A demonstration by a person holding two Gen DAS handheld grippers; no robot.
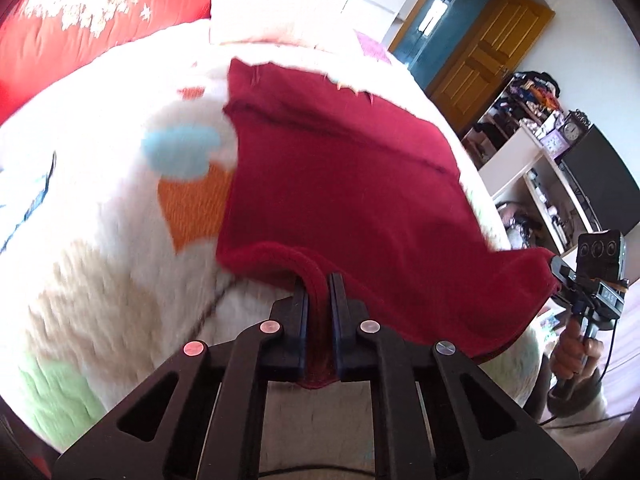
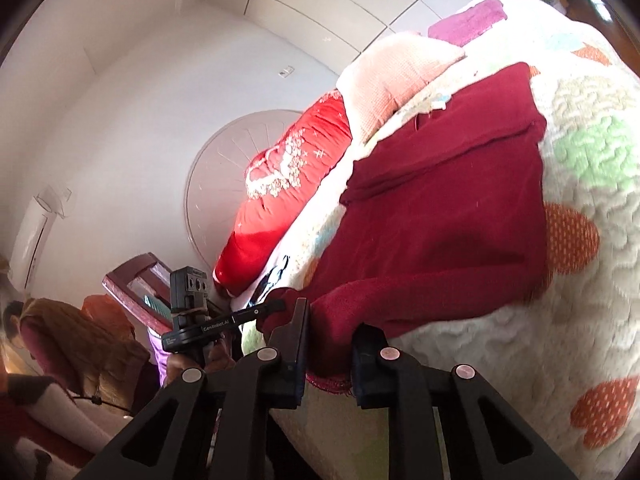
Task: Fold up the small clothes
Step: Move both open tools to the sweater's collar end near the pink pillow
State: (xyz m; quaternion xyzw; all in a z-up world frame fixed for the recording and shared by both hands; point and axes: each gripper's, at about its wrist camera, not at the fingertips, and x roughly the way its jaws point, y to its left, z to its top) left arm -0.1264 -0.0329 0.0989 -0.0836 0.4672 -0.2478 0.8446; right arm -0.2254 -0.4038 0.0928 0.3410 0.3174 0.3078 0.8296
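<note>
A dark red knit garment (image 1: 340, 184) lies spread on a white fleece blanket (image 1: 100, 208) with coloured patches. My left gripper (image 1: 319, 280) is shut on the garment's near hem, which bunches between its fingers. My right gripper (image 1: 558, 270) shows at the right of the left wrist view, pinching the garment's other near corner. In the right wrist view the garment (image 2: 440, 216) lies across the blanket (image 2: 592, 184), and my right gripper (image 2: 332, 320) is shut on its near edge. The left gripper (image 2: 276, 305) also shows there, holding the far corner.
A red pillow (image 1: 92, 20) and a pale pink pillow (image 2: 396, 76) lie at the head of the bed. A white shelf (image 1: 532, 160), a dark screen (image 1: 600, 184) and a wooden door (image 1: 488, 48) stand beyond the bed's right side. A chair (image 2: 136, 288) stands by the bed.
</note>
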